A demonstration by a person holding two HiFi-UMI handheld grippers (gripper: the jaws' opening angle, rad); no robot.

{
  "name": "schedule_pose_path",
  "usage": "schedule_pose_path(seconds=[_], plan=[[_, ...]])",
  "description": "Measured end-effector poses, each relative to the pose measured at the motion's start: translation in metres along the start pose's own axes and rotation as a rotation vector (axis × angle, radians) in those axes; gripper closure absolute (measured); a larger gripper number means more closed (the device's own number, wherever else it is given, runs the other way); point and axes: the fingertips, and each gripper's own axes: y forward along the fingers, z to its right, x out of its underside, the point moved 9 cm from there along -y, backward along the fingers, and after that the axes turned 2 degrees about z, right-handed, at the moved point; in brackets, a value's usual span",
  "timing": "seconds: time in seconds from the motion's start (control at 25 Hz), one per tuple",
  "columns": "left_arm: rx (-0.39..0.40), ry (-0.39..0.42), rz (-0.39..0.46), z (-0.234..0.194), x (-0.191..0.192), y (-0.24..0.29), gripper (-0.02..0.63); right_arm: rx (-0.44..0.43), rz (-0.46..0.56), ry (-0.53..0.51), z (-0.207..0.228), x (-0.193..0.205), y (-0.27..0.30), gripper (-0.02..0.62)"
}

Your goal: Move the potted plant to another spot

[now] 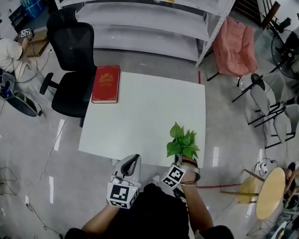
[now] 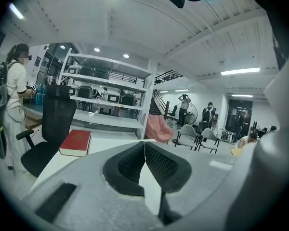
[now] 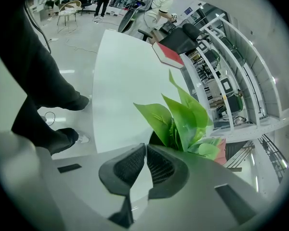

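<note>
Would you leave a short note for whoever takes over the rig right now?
Left gripper: shut and empty, by the near edge of the table.
Right gripper: jaws closed at the rim of the potted plant, apparently pinching it.
The potted plant is at the table's near right corner; a red book lies at the far left corner.
Done: grip seemingly taken.
Left: carry the potted plant to another spot, set it down, release.

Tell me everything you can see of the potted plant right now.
The potted plant has a handful of broad, glossy bright-green leaves standing upright. Only a dark bit of pot rim shows; the rest is hidden. It is at the white table's near right corner, where the right gripper's almost-closed jaws appear to pinch that rim.
</note>
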Motion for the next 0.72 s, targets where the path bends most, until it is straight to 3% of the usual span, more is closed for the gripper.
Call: schedule_pose_path(seconds=[0.72], plan=[[-0.052, -0.01, 0.019, -0.087, -0.016, -0.002, 0.589, 0.003, 0.045, -0.036, 0.018, -0.087, 0.004, 0.572]])
